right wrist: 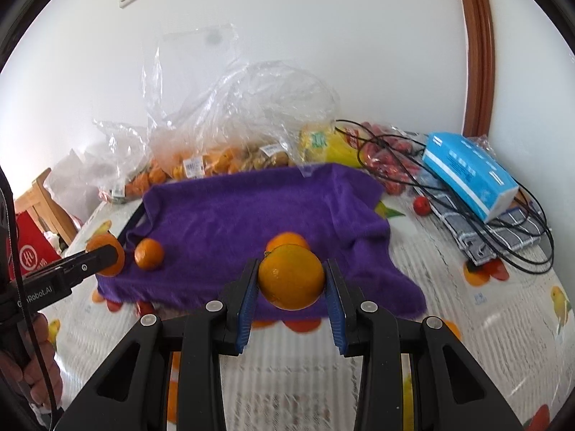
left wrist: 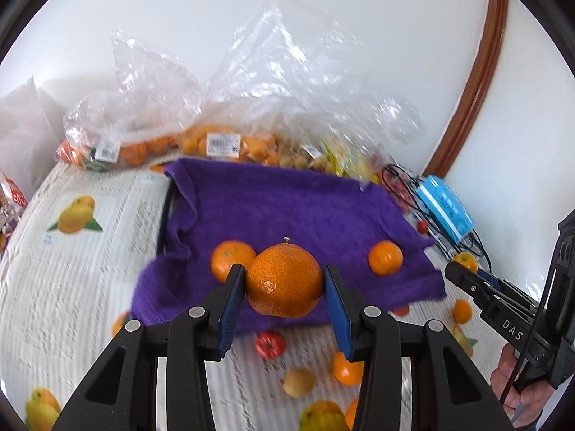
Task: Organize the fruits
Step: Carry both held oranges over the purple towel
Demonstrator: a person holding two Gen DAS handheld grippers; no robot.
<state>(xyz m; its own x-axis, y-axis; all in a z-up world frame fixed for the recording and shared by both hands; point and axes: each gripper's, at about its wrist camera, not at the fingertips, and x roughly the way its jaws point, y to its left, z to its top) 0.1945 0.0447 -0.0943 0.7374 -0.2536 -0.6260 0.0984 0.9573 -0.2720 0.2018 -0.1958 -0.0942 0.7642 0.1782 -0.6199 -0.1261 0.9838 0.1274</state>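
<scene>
My left gripper (left wrist: 284, 280) is shut on a large rough-skinned mandarin (left wrist: 284, 280) and holds it over the front edge of the purple towel (left wrist: 287, 208). Two smaller oranges lie on the towel, one at the left (left wrist: 230, 256) and one at the right (left wrist: 385, 262). My right gripper (right wrist: 291, 282) is shut on a smooth orange (right wrist: 291, 276) over the towel's (right wrist: 251, 208) front edge, with another orange (right wrist: 287, 240) just behind it. The left gripper with its mandarin (right wrist: 106, 255) shows at the left of the right wrist view, beside a small orange (right wrist: 149, 254).
Clear plastic bags of oranges and other fruit (left wrist: 215, 143) line the wall behind the towel. A blue tissue pack (right wrist: 470, 176), black cables (right wrist: 521, 248) and a checked cloth (right wrist: 485, 237) lie at the right. The tablecloth (left wrist: 72, 269) has printed fruit. A red box (right wrist: 32, 255) stands at the left.
</scene>
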